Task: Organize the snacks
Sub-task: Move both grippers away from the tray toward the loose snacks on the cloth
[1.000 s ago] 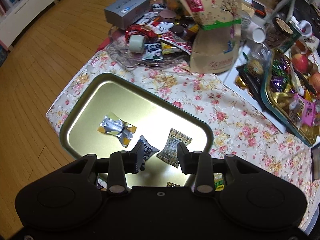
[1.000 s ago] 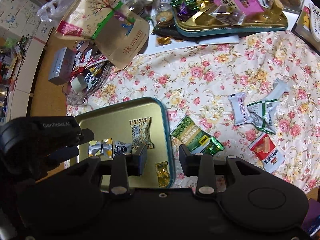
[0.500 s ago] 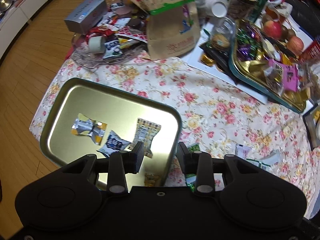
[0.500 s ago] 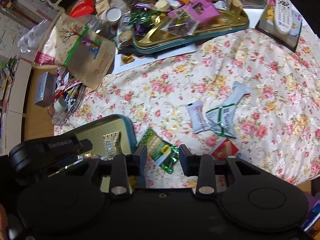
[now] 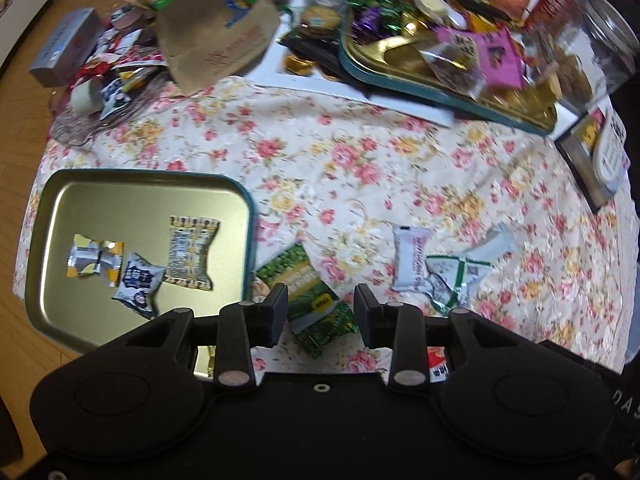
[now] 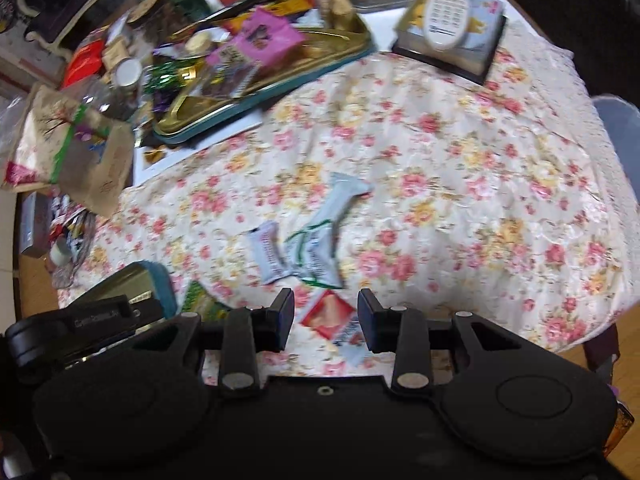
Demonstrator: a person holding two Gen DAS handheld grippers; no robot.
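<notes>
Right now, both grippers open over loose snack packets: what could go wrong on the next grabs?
1. The left gripper hangs over the green packet, which lies close to the gold tray's teal rim; a finger could catch that rim.
2. The white packets overlap, so one pinch may lift two.
3. The right gripper hovers above the flat red packet; its pads may snag the floral tablecloth.

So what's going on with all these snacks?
A person is tidying snacks with two hand-held grippers. Three packets already lie in the gold tray. The left gripper hangs open over the green packet on the flowery cloth, and the right gripper hangs open over the red packet. Neither holds anything.
</notes>
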